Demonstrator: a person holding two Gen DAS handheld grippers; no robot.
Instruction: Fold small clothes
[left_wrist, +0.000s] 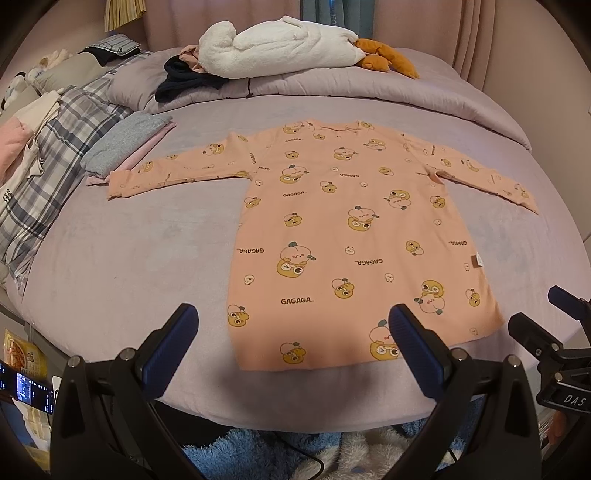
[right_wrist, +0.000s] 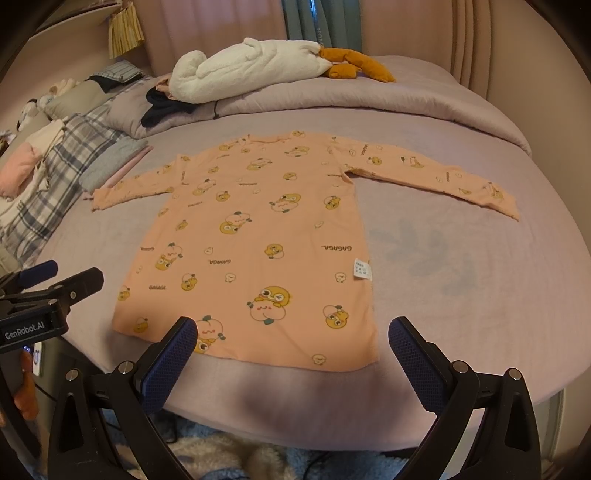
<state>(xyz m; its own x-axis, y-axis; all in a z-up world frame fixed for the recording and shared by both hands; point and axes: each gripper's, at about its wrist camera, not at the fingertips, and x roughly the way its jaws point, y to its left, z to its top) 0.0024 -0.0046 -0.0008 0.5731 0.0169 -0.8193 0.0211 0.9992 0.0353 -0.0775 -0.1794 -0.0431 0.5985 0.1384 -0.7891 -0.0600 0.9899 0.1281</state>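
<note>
A small peach long-sleeved garment (left_wrist: 343, 236) printed with yellow ducks and "GAGAGA" lies flat on the lilac bed, both sleeves spread out, hem toward me; it also shows in the right wrist view (right_wrist: 255, 243). My left gripper (left_wrist: 293, 321) is open and empty, hovering just above the hem near its left part. My right gripper (right_wrist: 293, 332) is open and empty, hovering above the hem near its right corner. A white care label (right_wrist: 362, 267) sticks out of the right side seam. The right gripper shows at the edge of the left wrist view (left_wrist: 554, 321).
A folded grey and pink stack (left_wrist: 125, 147) lies by the left sleeve, next to plaid bedding (left_wrist: 55, 155). A rolled lilac duvet (left_wrist: 332, 88) with a white plush goose (left_wrist: 277, 48) and dark clothes (left_wrist: 184, 81) lies behind. A blue shaggy rug (left_wrist: 258, 454) lies below the bed edge.
</note>
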